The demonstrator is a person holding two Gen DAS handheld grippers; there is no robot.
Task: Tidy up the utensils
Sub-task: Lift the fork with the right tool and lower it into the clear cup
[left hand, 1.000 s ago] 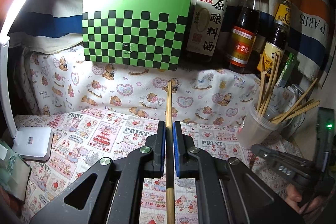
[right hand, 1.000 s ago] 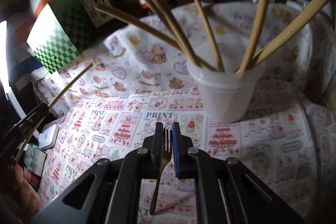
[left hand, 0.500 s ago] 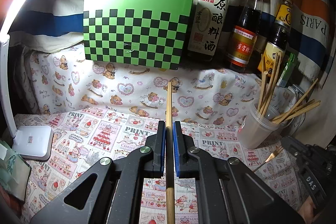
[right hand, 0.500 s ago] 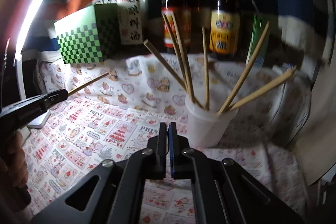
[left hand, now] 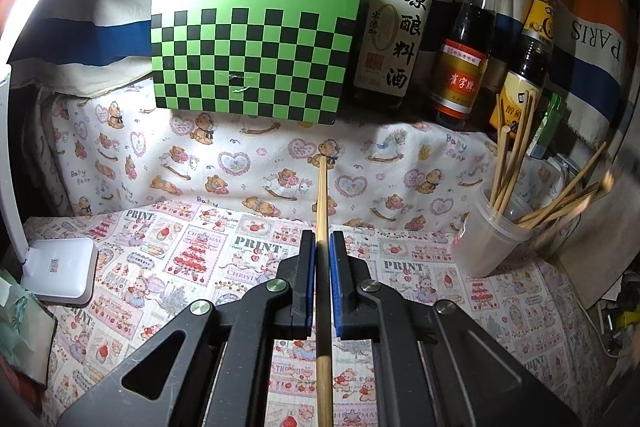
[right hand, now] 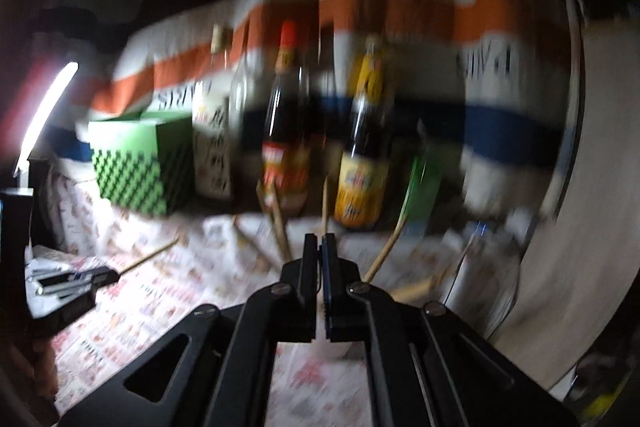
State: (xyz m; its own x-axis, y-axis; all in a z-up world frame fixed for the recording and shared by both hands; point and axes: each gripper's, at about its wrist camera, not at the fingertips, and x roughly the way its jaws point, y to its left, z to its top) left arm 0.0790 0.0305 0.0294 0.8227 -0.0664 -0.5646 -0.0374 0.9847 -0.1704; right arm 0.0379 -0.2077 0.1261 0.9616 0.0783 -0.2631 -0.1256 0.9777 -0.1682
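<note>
Printed cloth (left hand: pixel 168 251) covers the tabletop, and low in the left wrist view the left gripper (left hand: pixel 322 247) is clamped on one chopstick (left hand: pixel 322 195) pointing up-frame. At centre right, a plastic cup (left hand: pixel 486 247) bristling with more chopsticks (left hand: pixel 514 151) — sauce bottles (left hand: pixel 466 39) behind. Right gripper (right hand: pixel 320 247), blurred view: jaws pressed together — what's between them, I can't tell.

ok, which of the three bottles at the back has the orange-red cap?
The middle one: the dark glass bottle with the orange-and-red label. The clear bottle with the white label is left of it, the yellow-labelled dark bottle right.
</note>
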